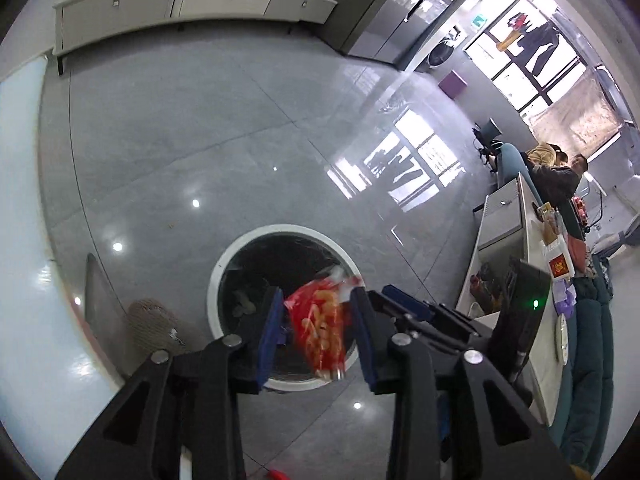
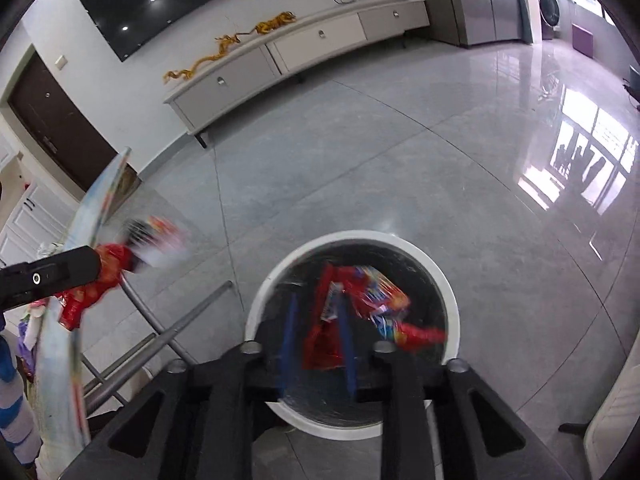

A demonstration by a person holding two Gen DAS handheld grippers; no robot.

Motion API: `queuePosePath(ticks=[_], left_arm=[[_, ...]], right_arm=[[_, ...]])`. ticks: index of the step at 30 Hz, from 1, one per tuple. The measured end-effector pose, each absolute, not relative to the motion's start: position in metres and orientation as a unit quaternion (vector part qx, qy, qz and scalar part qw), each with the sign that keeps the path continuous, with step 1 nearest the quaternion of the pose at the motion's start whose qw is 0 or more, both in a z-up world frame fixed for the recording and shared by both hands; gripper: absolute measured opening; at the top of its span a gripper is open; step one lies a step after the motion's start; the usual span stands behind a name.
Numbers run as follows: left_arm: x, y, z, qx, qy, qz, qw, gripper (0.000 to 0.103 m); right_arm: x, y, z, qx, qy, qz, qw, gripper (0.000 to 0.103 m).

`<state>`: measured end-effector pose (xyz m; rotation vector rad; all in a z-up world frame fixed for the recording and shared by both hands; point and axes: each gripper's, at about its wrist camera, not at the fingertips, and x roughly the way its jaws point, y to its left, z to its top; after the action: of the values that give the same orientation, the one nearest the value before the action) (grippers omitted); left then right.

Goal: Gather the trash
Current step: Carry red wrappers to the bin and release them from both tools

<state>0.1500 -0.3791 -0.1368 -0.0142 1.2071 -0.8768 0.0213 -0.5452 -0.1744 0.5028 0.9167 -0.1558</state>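
A round bin with a white rim point(image 1: 224, 264) and a black liner stands on the grey floor. My left gripper point(image 1: 318, 320) hangs over it, open. A red snack bag point(image 1: 320, 332) sits loosely between its blue pads point(image 1: 272, 328). The right wrist view looks down into the same bin point(image 2: 448, 280). My right gripper point(image 2: 318, 340) is open above it, its pads blurred. A red wrapper point(image 2: 322, 344) lies between the pads and a colourful wrapper point(image 2: 380, 304) just beyond, both blurred inside the bin. At the left, a black finger point(image 2: 72, 268) of the left gripper shows with the red bag point(image 2: 112, 268).
A glass table top point(image 2: 60, 344) on metal legs point(image 2: 180, 328) stands left of the bin. A white low cabinet point(image 2: 300, 56) runs along the far wall. To the right are a white shelf unit point(image 1: 504, 240), a teal sofa point(image 1: 592, 340) and seated people point(image 1: 560, 168).
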Motion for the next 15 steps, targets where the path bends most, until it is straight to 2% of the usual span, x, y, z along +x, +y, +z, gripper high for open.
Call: queuePosePath(ticks=[1,2,7,15], left_arm=[[0.151,-0.381,-0.141,-0.010,0.553,-0.396,0.733,0.053],[0.151,-0.379,-0.142,-0.013,0.554,-0.395,0.733,0.056],[0.146,-0.381,-0.139,-0.006,0.547,-0.396,0.738,0.056],[0.121,-0.349,-0.096,0.008,0.454,-0.365,0.813,0.056]], right_arm=[[0.020,-0.548,-0.178,0.243,0.439,-0.078,0.861,0.040],[0.016,-0.549,-0.180,0.246,0.440,-0.082,0.860,0.045],[0.001,-0.557,-0.178,0.255,0.439,-0.094,0.856,0.045],[-0.019,-0.556,-0.153,0.255,0.409,-0.110,0.869,0.065]])
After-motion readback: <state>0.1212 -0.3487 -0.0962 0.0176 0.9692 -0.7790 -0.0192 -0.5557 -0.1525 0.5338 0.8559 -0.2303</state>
